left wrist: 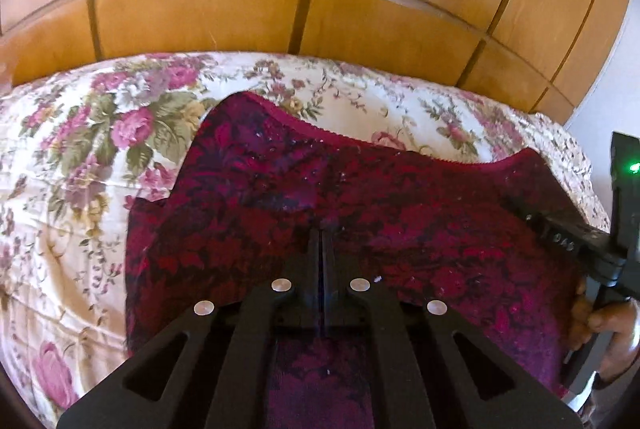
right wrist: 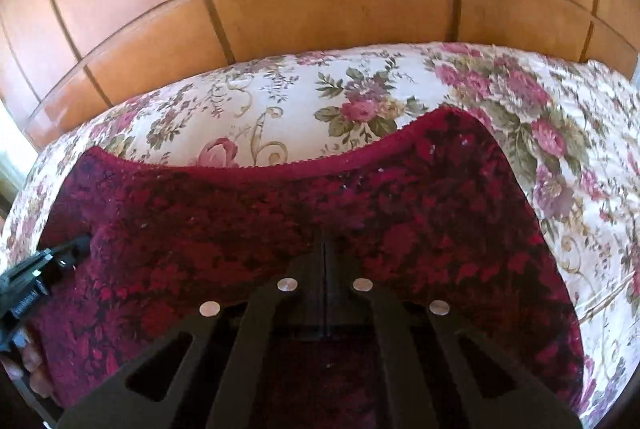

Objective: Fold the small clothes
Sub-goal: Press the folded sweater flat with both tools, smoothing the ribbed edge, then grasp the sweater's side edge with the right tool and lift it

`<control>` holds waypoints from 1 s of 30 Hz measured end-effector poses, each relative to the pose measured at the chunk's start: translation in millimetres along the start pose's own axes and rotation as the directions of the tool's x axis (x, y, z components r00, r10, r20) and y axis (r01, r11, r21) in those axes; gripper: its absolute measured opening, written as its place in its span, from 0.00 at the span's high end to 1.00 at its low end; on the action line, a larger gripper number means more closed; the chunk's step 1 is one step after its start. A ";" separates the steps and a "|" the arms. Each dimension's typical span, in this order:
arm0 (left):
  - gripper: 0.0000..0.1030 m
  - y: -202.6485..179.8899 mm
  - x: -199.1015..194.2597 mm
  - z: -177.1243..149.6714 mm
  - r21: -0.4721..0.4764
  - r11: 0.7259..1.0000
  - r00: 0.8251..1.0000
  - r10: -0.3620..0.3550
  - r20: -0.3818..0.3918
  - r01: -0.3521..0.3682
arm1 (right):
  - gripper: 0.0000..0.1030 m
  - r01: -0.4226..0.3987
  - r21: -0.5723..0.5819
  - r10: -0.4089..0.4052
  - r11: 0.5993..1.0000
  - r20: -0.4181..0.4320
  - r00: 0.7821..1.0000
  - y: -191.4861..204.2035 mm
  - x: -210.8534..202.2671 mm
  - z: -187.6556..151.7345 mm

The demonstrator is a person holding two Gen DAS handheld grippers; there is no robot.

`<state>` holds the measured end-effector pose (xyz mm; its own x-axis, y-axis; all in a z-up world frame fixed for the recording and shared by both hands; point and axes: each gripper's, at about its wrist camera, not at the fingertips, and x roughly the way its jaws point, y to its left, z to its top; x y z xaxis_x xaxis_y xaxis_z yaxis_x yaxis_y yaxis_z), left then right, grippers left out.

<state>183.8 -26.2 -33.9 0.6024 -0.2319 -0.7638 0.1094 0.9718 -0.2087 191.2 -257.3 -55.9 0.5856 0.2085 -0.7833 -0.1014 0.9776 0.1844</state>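
Garment point(left wrist: 320, 189) over bedspread point(left wrist: 80, 149), wardrobe point(left wrist: 200, 17) behind

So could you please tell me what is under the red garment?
The floral bedspread shows around the red garment; whatever lies directly beneath is covered. Both grippers, left and right, are shut on it.

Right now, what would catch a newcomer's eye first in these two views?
The dark red patterned garment fills the middle of both views, spread over the floral bedspread. The left gripper and right gripper each have their fingers shut on it, near its opposite ends. Behind the bed rises a glossy wooden wardrobe.
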 end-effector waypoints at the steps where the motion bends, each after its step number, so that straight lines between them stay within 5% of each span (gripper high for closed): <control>1: 0.93 0.4 -5.8 -1.6 -0.006 1.000 1.000 -0.002 0.011 0.002 | 1.00 -0.003 0.003 0.003 1.000 0.003 1.000 -0.7 -0.9 -0.8; 3: 0.77 2.8 -16.9 -5.8 -0.021 1.000 0.999 0.006 0.036 -0.005 | 0.96 -0.007 0.009 0.006 1.000 0.014 1.000 -1.4 -5.0 -1.8; 8: 0.61 10.5 -45.1 -18.2 -0.050 0.998 0.995 0.040 0.089 -0.035 | 0.45 -0.007 0.006 0.007 1.000 0.064 0.998 -0.9 -28.0 -8.5; 17: 0.50 18.3 -73.0 -34.0 -0.060 0.996 0.990 0.067 0.127 -0.060 | 0.27 0.027 0.032 -0.030 0.999 0.089 0.996 -24.0 -68.0 -30.7; 25: 0.50 22.3 -77.2 -44.8 -0.063 0.995 0.989 0.082 0.125 -0.075 | 0.25 0.054 0.039 -0.057 0.998 0.076 0.995 -40.8 -88.8 -51.9; 30: 0.50 29.2 -72.8 -48.3 -0.081 0.994 0.991 0.082 0.104 -0.074 | 0.09 0.073 0.039 -0.075 0.997 0.068 0.995 -42.5 -99.4 -63.2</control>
<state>104.9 17.0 -14.0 0.6882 -0.1455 -0.7107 -0.0002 0.9796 -0.2007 86.5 -317.7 -23.4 0.6452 0.1318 -0.7526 -0.0268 0.9883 0.1501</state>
